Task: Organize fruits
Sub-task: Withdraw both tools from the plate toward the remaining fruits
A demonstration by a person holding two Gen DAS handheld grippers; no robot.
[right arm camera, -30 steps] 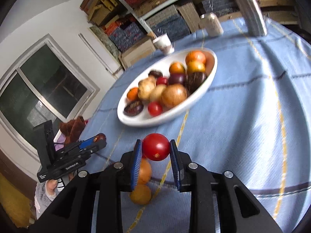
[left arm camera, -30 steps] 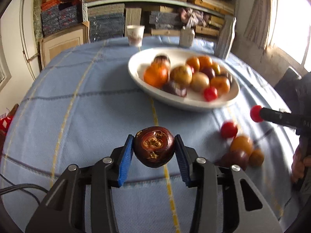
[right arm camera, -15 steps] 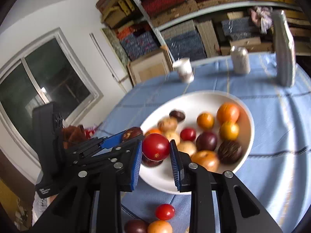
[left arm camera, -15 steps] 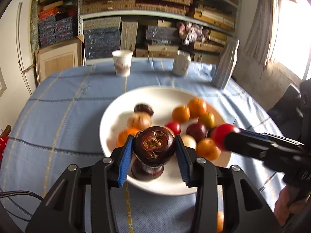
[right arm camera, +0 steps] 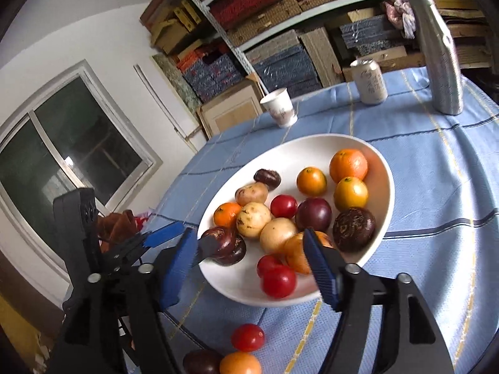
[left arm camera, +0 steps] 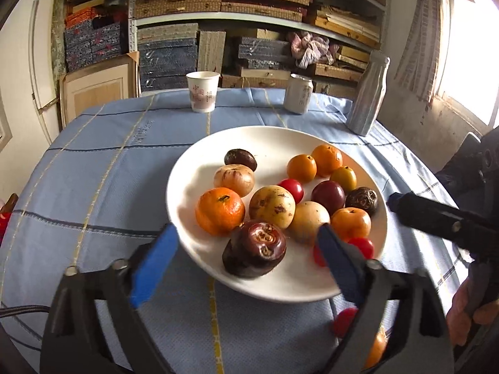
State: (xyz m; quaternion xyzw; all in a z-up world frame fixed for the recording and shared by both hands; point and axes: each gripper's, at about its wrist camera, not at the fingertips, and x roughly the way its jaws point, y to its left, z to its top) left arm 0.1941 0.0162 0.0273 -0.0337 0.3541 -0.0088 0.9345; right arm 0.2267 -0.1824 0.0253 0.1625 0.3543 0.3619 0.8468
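A white bowl (left arm camera: pixel 199 162) (right arm camera: pixel 386 199) on the blue tablecloth holds several oranges, yellow, red and dark fruits. My left gripper (left arm camera: pixel 246 246) is open at the bowl's near rim; the dark purple fruit (left arm camera: pixel 254 249) lies in the bowl between its fingers. My right gripper (right arm camera: pixel 249 255) is open over the bowl's near edge, with a red tomato (right arm camera: pixel 278 281) lying in the bowl just below it. Loose on the cloth are a red tomato (right arm camera: pixel 248 337), a dark fruit (right arm camera: pixel 201 362) and an orange fruit (right arm camera: pixel 240 364).
A paper cup (left arm camera: pixel 202 91), a can (left arm camera: pixel 298 93) and a silver bottle (left arm camera: pixel 368 96) stand at the table's far side. Shelves of stacked boxes fill the back wall. A window is at the left in the right wrist view (right arm camera: pixel 68 143).
Both grippers came over the bowl and opened. The dark purple fruit and the red tomato left the jaws and now lie in the bowl.
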